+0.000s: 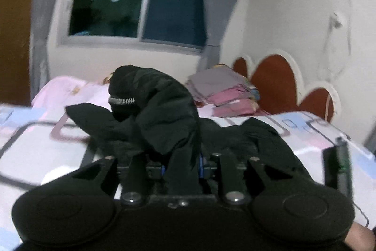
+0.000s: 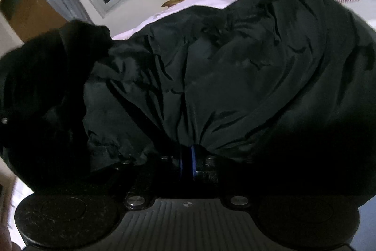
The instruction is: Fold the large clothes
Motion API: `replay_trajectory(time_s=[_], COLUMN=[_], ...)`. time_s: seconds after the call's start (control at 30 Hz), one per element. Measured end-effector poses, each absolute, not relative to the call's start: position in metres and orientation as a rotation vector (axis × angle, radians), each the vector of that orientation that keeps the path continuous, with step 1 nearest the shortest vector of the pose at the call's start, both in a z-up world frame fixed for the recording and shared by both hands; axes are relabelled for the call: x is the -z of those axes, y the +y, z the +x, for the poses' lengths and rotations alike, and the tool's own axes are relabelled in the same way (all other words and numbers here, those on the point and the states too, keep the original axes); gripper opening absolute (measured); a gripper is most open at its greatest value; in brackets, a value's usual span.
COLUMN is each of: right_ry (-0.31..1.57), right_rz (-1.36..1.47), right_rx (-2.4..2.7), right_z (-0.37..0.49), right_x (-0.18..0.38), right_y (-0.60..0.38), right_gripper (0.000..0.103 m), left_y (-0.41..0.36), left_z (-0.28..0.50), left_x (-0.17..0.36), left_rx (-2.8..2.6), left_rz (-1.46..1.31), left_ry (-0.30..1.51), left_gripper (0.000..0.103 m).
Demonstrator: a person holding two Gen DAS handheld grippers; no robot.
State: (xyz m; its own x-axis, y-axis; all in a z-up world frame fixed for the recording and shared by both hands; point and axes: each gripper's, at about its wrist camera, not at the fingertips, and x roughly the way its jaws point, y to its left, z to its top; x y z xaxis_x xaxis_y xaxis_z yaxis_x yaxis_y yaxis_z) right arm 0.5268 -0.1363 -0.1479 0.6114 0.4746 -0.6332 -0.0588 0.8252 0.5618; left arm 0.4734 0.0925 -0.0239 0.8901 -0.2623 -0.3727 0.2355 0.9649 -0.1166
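Mid-fold: I've both claws, left claw and right claw, clamped on the black jacket above the bed; next, carry the lifted part across and lay it flat.

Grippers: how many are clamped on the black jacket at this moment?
2. The left gripper pinches a raised fold of the black jacket; the right gripper is shut on bunched fabric lower down.

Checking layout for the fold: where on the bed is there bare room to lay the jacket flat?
Bare sheet lies left of the black jacket, on the patterned bedspread up to the pink blanket. A narrower strip runs along the right edge. It is crowded at the head, where the stack of folded clothes sits.
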Motion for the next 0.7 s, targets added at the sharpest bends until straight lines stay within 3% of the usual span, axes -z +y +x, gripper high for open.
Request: replay_trajectory(time_s=[0.33, 0.7], right_ry=[0.742, 0.853], right_rz=[0.495, 0.599], right_rx=[-0.231, -0.329], right_z=[0.5, 0.536], right_x=[0.125, 0.165], right_y=[-0.205, -0.241], right_gripper=[0.005, 0.001], left_y=[0.029, -0.041], left_z=[0.465, 0.468], left_x=[0.018, 0.021], left_rx=[0.28, 0.356], left_rz=[0.062, 0.226], left_ry=[0.396, 0.418], left_gripper=[0.021, 0.021])
